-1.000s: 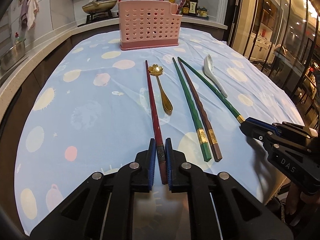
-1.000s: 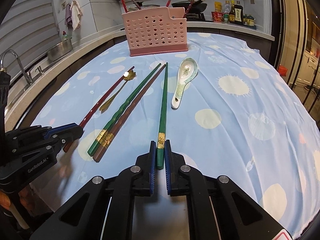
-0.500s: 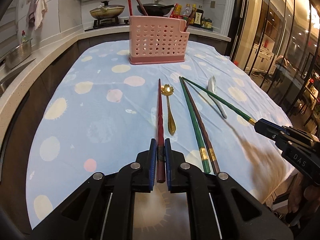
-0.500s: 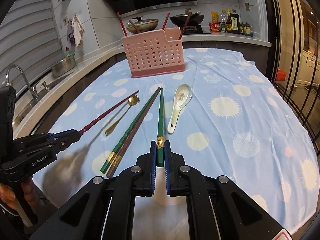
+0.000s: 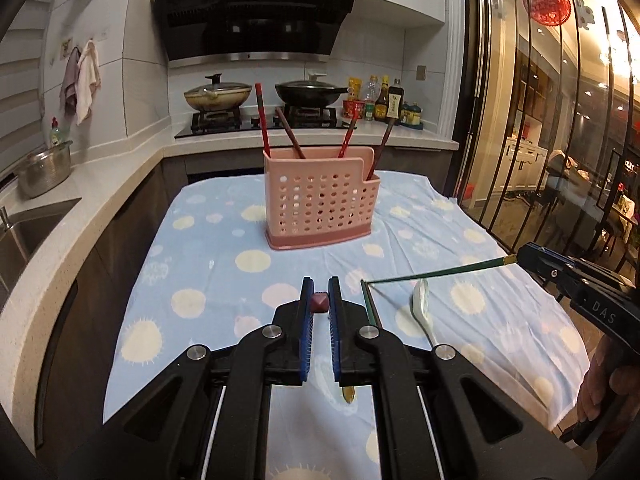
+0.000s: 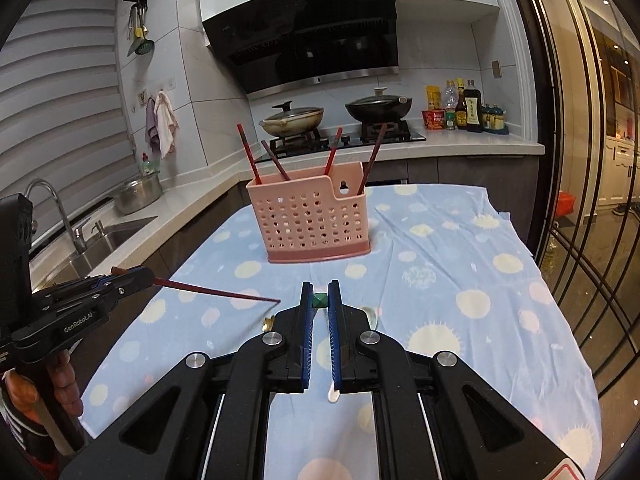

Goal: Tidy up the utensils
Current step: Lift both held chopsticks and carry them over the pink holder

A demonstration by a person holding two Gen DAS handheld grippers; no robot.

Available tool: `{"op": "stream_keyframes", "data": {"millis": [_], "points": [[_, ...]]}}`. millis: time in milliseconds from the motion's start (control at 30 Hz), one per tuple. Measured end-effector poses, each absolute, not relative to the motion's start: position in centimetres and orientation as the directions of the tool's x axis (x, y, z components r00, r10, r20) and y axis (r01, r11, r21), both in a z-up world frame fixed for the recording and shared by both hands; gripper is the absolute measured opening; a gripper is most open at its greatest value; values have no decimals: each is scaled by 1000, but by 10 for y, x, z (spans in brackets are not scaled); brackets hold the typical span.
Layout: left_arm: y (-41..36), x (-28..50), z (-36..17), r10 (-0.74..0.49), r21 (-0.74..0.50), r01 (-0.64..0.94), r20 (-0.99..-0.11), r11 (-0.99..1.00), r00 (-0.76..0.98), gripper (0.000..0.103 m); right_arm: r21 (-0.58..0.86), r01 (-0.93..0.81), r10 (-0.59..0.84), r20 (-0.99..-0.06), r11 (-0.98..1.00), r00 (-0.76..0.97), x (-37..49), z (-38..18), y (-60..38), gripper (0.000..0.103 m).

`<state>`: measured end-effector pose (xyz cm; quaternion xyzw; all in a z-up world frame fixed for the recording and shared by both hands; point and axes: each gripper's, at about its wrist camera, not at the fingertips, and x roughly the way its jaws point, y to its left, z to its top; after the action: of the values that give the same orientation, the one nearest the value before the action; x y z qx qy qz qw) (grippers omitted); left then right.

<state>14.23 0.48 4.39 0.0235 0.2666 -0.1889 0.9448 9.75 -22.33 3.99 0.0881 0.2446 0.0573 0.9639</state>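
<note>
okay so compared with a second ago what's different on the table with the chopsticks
Both tongs rose from the cloth with their chopsticks. The left tongs lifted the red chopstick clear of the table; the right tongs lifted the green chopstick, its tip held above the blue cloth. Both grips were already shut. The pink holder, white spoon and the other green chopstick stayed put.

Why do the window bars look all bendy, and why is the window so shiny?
In the left wrist view the fisheye lens bows the window bars near the edge, and the glass mirrors warm room lights. In the right wrist view the bars curve the same way, while the holder in the middle stays sharp and fairly straight. Both views go black at the corners.
</note>
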Motion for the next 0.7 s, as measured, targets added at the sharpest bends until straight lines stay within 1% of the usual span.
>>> {"op": "stream_keyframes", "data": {"millis": [400, 700], "points": [[-18, 190, 93, -377, -35, 401, -420, 916, 825, 7, 214, -123, 199, -378, 969, 904, 150, 90, -233, 7], [-27, 215, 137, -392, -13, 411, -326, 912, 860, 7, 199, -156, 213, -309, 968, 927, 191, 131, -232, 7]]}}
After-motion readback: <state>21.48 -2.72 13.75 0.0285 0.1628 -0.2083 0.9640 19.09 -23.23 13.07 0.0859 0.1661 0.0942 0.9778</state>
